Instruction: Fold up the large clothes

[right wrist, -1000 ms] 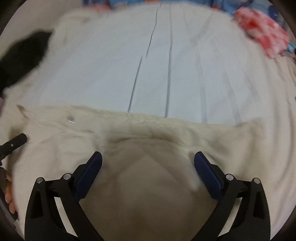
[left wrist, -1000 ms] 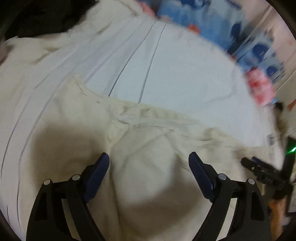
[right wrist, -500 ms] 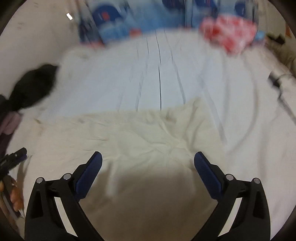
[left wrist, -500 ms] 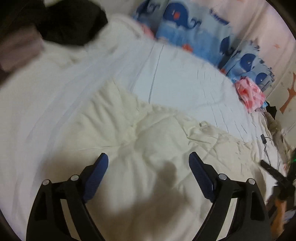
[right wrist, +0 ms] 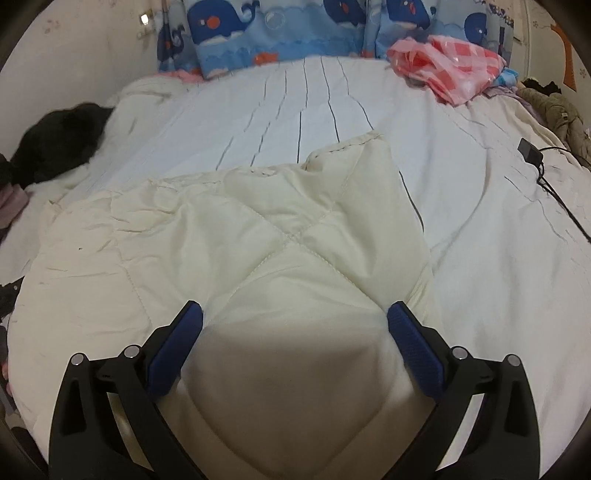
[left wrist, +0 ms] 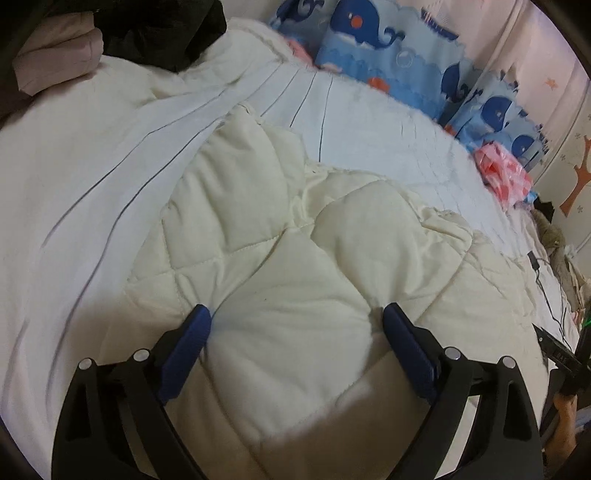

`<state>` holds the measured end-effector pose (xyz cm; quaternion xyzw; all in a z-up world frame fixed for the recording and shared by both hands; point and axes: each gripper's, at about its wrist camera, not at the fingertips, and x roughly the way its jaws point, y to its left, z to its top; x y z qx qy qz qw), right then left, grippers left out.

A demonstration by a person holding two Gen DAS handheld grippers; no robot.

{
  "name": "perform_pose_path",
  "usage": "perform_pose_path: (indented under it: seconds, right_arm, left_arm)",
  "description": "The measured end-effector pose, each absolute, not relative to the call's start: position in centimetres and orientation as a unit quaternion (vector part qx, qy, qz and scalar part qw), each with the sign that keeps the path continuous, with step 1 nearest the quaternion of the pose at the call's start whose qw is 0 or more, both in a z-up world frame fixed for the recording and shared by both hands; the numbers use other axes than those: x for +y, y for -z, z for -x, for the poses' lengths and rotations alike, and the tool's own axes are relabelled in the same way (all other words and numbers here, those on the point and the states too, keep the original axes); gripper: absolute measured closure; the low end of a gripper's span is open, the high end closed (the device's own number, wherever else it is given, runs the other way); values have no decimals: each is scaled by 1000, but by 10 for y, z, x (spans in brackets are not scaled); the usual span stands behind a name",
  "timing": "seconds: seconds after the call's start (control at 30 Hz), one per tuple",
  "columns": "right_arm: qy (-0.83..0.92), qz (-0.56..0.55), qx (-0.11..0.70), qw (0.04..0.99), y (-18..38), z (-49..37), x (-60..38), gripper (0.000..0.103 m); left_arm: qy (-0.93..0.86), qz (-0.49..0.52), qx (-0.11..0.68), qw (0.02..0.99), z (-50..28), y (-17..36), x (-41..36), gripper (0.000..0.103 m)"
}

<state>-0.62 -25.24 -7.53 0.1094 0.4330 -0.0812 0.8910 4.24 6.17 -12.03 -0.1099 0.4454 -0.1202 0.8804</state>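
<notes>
The left gripper (left wrist: 295, 325) has its blue fingers (left wrist: 186, 347) wide apart over the cream quilted garment (left wrist: 280, 258), with padded cloth bulging up between them; they have just been opening further, and whether the pads press the cloth cannot be told. The right gripper (right wrist: 295, 319) likewise holds its fingers (right wrist: 415, 350) spread, a puffed fold of the same garment (right wrist: 258, 240) rising between them. A second ago the garment filled both views as a blurred, flatter sheet; now it lies crumpled in the near half of the bed (right wrist: 317, 110), its quilting seams sharp and one corner pointing toward the bed's far edge. More of the striped white sheet now shows beyond it. Farther off, a black heap (right wrist: 62, 140) sits at the left edge, a pink checked bundle (right wrist: 447, 66) at the far right corner, and whale-print cushions (right wrist: 266, 33) line the far edge.
</notes>
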Motion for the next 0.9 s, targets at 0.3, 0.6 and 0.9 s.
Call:
perform_pose_path:
  seconds: [0.3,0.6,0.9]
  right_arm:
    - [67,-115,427,894,86,35,-270,6]
    - [63,-77,420,902,83,73,-225,6]
    - [37,-84,435,896,58,80,-201,7]
  left_arm:
    - [83,84,423,899,-14,127,94,9]
    - [54,21,395,917,29,99,92,9]
    - [71,-31,362,929,70,74,92,9]
